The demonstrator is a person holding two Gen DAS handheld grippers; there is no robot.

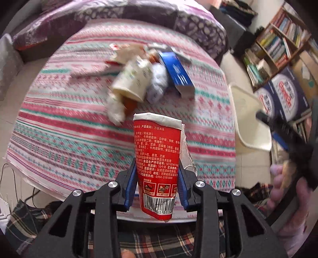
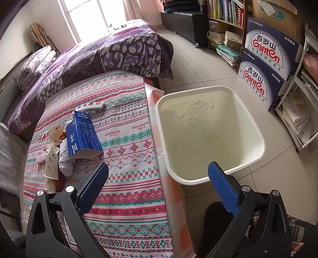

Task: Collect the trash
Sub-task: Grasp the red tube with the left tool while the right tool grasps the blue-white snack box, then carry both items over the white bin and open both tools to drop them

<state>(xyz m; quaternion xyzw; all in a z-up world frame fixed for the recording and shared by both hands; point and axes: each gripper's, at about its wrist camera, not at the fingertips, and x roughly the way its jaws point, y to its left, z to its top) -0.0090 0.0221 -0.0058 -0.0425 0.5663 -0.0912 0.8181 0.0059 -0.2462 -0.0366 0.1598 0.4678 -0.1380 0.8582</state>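
Note:
My left gripper point(image 1: 158, 168) is shut on a red instant-noodle cup point(image 1: 158, 154), crushed, held above the patterned cloth. Beyond it lies a trash pile: a cream paper cup point(image 1: 132, 80), crumpled white paper point(image 1: 157, 83) and a blue carton point(image 1: 176, 72). In the right wrist view the same blue carton point(image 2: 82, 137), cream cup point(image 2: 52, 164) and crumpled paper point(image 2: 65, 160) lie at the left. My right gripper point(image 2: 159, 176) is open and empty, over the table's right edge beside the cream bin point(image 2: 256, 135), which looks empty inside. The right gripper also shows blurred in the left wrist view point(image 1: 286, 129).
The patterned tablecloth point(image 2: 127, 139) covers the table. A bed with a purple cover point(image 2: 99, 53) lies behind. Blue water cartons point(image 2: 266, 65) and bookshelves point(image 2: 224, 15) stand on the right. A white toothed clip point(image 2: 92, 106) lies on the cloth.

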